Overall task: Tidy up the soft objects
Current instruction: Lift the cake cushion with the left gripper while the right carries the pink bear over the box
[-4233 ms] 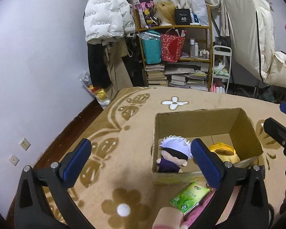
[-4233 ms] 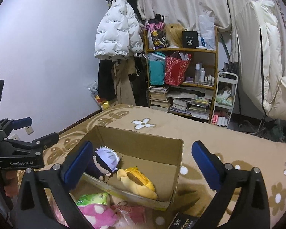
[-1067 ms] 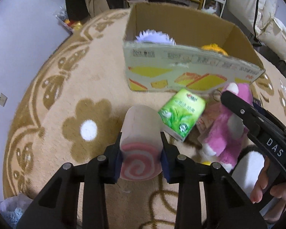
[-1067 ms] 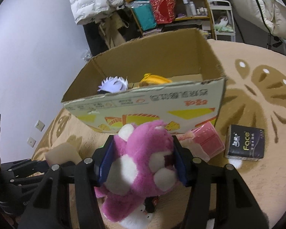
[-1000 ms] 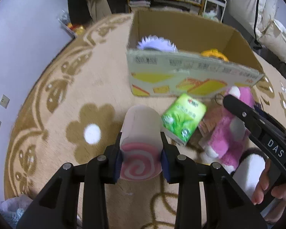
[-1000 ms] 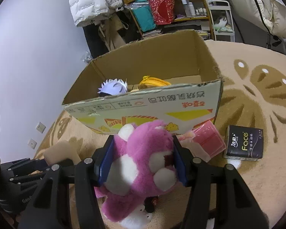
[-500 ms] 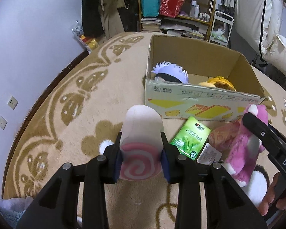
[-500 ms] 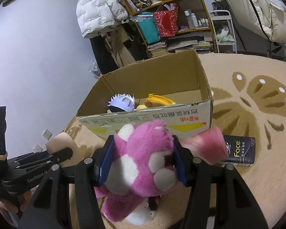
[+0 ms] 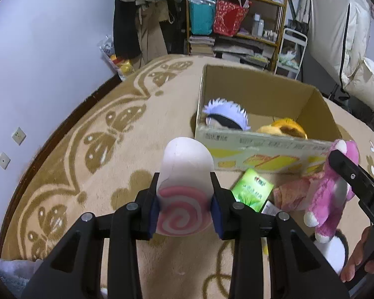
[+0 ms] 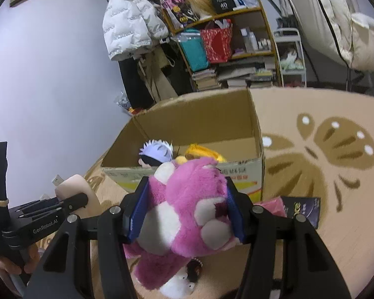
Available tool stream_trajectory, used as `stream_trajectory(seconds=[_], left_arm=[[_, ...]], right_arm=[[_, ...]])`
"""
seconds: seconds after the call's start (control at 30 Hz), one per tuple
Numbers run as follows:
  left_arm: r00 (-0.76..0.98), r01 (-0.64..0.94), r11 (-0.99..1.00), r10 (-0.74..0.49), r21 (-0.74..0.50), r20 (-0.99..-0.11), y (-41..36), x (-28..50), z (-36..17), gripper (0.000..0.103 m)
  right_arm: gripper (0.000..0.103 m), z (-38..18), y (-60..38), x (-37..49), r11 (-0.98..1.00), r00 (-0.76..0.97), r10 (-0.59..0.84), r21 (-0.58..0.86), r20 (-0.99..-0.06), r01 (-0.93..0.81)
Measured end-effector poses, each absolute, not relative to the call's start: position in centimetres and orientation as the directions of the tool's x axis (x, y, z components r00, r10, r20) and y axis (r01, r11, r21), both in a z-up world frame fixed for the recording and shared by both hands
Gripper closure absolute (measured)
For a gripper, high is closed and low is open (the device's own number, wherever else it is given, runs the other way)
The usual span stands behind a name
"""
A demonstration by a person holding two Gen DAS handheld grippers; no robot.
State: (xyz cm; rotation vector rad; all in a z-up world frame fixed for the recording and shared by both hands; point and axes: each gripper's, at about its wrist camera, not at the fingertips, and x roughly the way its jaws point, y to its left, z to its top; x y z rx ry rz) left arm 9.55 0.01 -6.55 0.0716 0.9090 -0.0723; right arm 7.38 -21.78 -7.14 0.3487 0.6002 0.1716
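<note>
While both toys hang clear of the carpet, these are the matters to mind:

Step in hand: by my judgement, carrying two soft toys to the cardboard box (image 9: 256,147) and dropping them in.

Left claw (image 9: 184,205): closed on the swirl-roll plush (image 9: 184,186), its pads pressed into both flanks; the roll juts forward above the carpet (image 9: 127,134), short of the box's near wall.

Right claw (image 10: 184,211): closed on the pink bear plush (image 10: 187,211), squeezing it around the head and chest, with its legs dangling below; it sits just in front of the box's near wall.

Box contents: a white-haired doll (image 9: 225,115) on the left side and a yellow plush (image 9: 284,128) toward the middle; the far right corner looks free.

How to do it well: lift each toy above the near wall before moving forward, since the dangling bear legs could catch the cardboard edge. Bring one toy over the free floor to the right, the other over whatever gap remains, and part the fingers only once the toy is fully inside the rim. Keep the two claws apart so they do not knock each other.

Left on the carpet: a green tissue pack (image 9: 251,190), a pink packet (image 9: 290,195), a black tissue pack (image 10: 304,209) and a black-and-white plush (image 9: 332,251), all near the front of the box.
</note>
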Motion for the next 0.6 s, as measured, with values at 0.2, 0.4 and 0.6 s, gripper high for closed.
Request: stream_trajectory(seconds=[0.2, 0.4, 0.6], left_arm=[[0.665, 0.086, 0.995, -0.025, 0.043, -0.746, -0.2, 9.5, -5.2, 0.070], [0.711, 0.079, 0.996, -0.022, 0.048, -0.703, -0.4, 10.1, -3.8, 0.070], [0.753, 0.086, 0.994, -0.025, 0.060, -0.657, -1.1, 11.3, -2.3, 0.070]], right_arm=[[0.043, -5.7, -22.1, 7.2, 0.935, 0.845, 0.238, 0.347, -0.480, -0.067], [0.043, -4.5, -22.5, 7.5, 0.939, 0.867, 0.228, 0.336, -0.443, -0.075], [0.043, -3.6, -23.0, 8.9, 0.942, 0.877, 0.220, 0.328, -0.428, -0.076]])
